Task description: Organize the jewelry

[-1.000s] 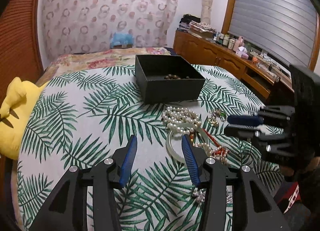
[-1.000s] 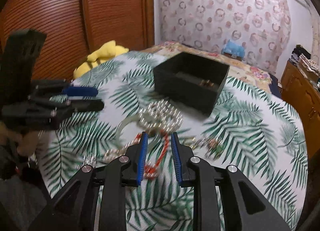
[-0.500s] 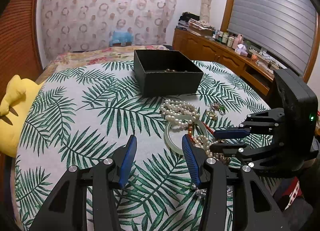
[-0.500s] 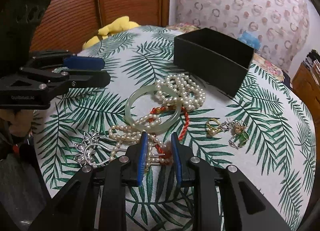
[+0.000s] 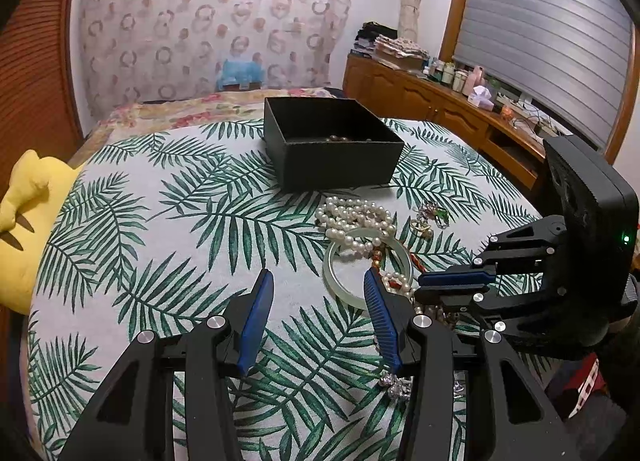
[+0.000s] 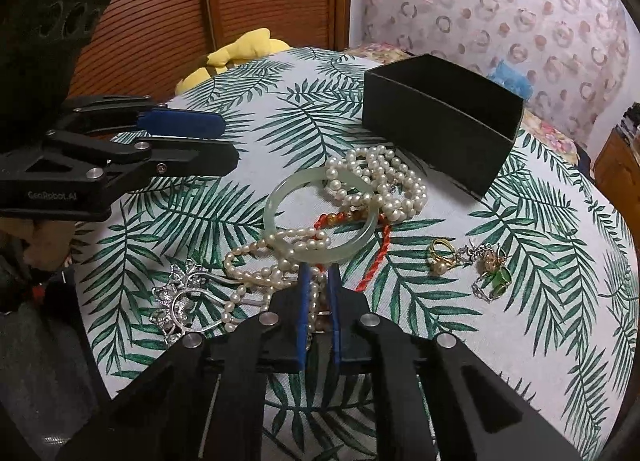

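A pile of jewelry lies on the palm-print cloth: a pale green bangle [image 6: 320,217] [image 5: 366,265], a heap of white pearls [image 6: 380,177] [image 5: 354,217], a thinner pearl strand [image 6: 264,265], a red cord with amber beads [image 6: 376,257], a silver brooch [image 6: 180,297], a gold ring [image 6: 440,255] and a green-stone charm [image 6: 496,273]. A black open box [image 5: 332,145] [image 6: 440,117] stands behind, with dark beads inside. My right gripper [image 6: 319,273] is nearly shut around the thin pearl strand near the bangle's edge. My left gripper [image 5: 318,287] is open and empty, left of the pile.
A yellow plush toy [image 5: 24,221] lies at the cloth's left edge. A wooden sideboard [image 5: 440,109] with bottles runs along the right wall. Wooden slatted doors [image 6: 248,1] stand behind the table in the right wrist view.
My right gripper has come down and forward into the pile and its jaws have narrowed onto the thin pearl strand. The left gripper has barely moved.
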Available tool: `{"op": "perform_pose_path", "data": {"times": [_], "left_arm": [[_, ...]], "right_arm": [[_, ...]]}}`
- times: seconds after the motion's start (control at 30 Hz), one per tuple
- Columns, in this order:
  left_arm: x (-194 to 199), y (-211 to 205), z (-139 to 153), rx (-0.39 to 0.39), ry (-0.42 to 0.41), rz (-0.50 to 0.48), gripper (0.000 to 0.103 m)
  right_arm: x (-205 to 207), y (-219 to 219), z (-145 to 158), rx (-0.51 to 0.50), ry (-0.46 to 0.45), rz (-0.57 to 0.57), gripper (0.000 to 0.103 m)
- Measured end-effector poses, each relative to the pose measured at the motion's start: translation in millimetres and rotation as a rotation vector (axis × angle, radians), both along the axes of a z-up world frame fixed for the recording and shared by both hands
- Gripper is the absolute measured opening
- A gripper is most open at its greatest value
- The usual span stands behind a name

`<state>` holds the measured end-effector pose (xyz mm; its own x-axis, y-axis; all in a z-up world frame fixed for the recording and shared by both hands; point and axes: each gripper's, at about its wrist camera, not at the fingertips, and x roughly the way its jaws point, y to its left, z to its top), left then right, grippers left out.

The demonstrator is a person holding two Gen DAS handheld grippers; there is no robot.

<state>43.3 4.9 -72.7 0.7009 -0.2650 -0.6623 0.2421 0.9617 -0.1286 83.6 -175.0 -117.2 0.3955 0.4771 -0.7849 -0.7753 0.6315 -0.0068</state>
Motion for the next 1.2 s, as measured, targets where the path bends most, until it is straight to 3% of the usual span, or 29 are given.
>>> {"op": "perform_pose_path", "data": {"times": [0.1,0.37,0.63,0.73,0.87,1.07,1.13,1.2], "left_arm": [[0.2,-1.0,-0.6,0.001,0.002,-0.001,0.045],[0.7,-1.9,-7.2,-0.004,0.017,0.001,0.045],[-0.5,-2.7,-7.6,-0.003,0.017,-0.002,0.045],[-0.6,-2.3,-8.2,-0.005,0.019,0.000,0.045],[-0.7,-2.1,-8.8,-0.005,0.018,-0.001,0.045],[-1.8,-2.7,-9.7,-0.005,0.018,-0.001,0.045],[-1.6,-2.9,-9.9,-0.005,0.018,-0.001,0.045],[-1.6,-2.8,-9.9,-0.004,0.018,-0.001,0.045]], "right_arm": [[0.6,-3.3,3.7,0.012,-0.016,-0.017,0.000],[2.3,-20.1,24.4,0.069,-0.048,-0.054,0.000],[-4.2,-19.5,17.1,0.062,-0.020,-0.043,0.001],[-8.4,-15.5,11.7,0.051,-0.007,-0.031,0.004],[-8.3,-13.6,5.1,0.034,0.002,-0.033,0.017],[-4.1,-12.1,-1.0,0.023,0.027,-0.050,0.018],[-3.7,-10.9,-1.2,0.015,0.024,-0.048,0.017],[-3.7,-9.6,-1.6,0.012,0.023,-0.044,0.006]]}}
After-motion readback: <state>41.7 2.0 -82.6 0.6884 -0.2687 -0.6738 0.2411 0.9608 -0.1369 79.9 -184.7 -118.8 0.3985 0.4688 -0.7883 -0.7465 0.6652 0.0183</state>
